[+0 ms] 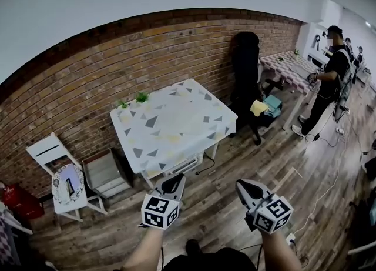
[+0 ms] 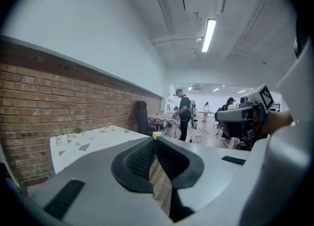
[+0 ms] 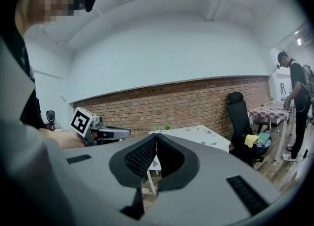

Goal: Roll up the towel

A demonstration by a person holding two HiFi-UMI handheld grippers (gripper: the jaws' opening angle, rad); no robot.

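Note:
No towel shows plainly in any view. A yellow cloth (image 1: 258, 107) lies beside a blue one on a low seat by the black office chair (image 1: 245, 64), also in the right gripper view (image 3: 251, 140). A table (image 1: 176, 117) under a white cloth with grey and yellow triangles stands ahead by the brick wall. My left gripper (image 1: 174, 180) (image 2: 156, 139) and right gripper (image 1: 242, 186) (image 3: 156, 136) hang side by side over the wooden floor, short of the table's near edge. Both are shut with nothing between the pads.
Two small potted plants (image 1: 141, 97) sit at the table's far corner. A white chair (image 1: 59, 170) and a grey stool (image 1: 108, 173) stand to the left. A person (image 1: 329, 76) stands at another table (image 1: 288, 67) to the right. Cables trail across the floor (image 1: 329, 170).

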